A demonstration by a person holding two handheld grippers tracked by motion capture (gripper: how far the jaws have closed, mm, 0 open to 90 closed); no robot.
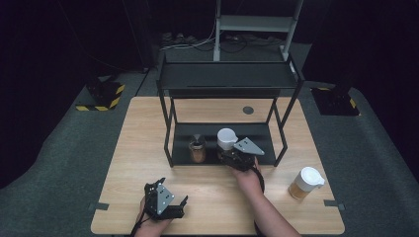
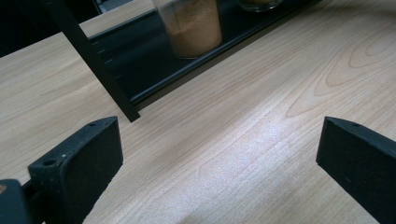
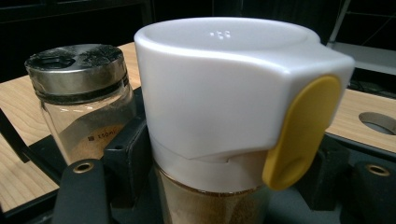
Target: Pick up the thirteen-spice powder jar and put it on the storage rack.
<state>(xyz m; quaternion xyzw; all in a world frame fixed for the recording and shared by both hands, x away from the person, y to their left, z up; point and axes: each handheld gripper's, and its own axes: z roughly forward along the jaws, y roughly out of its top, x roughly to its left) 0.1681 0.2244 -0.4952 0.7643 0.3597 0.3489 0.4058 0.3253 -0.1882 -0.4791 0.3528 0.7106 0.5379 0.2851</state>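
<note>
A jar of brown powder with a white lid (image 1: 227, 138) and a yellow flap (image 3: 299, 130) stands on the lower shelf of a black rack (image 1: 257, 137). My right gripper (image 1: 230, 154) is shut on this jar (image 3: 224, 93), its black pads (image 3: 126, 156) pressing the glass just below the lid. Close to its left stands a glass spice jar with a metal lid (image 1: 197, 150) (image 3: 77, 93), also holding brown powder. My left gripper (image 1: 171, 191) rests near the table's front edge. It is open (image 2: 224, 154), with bare wood between its jaws.
A second white-lidded jar (image 1: 305, 182) stands on the table at the right. The rack's legs (image 1: 168, 133) and top shelf (image 1: 227, 75) frame the lower shelf. A round cable hole (image 1: 248, 110) sits in the wooden table (image 1: 138, 143) behind the rack.
</note>
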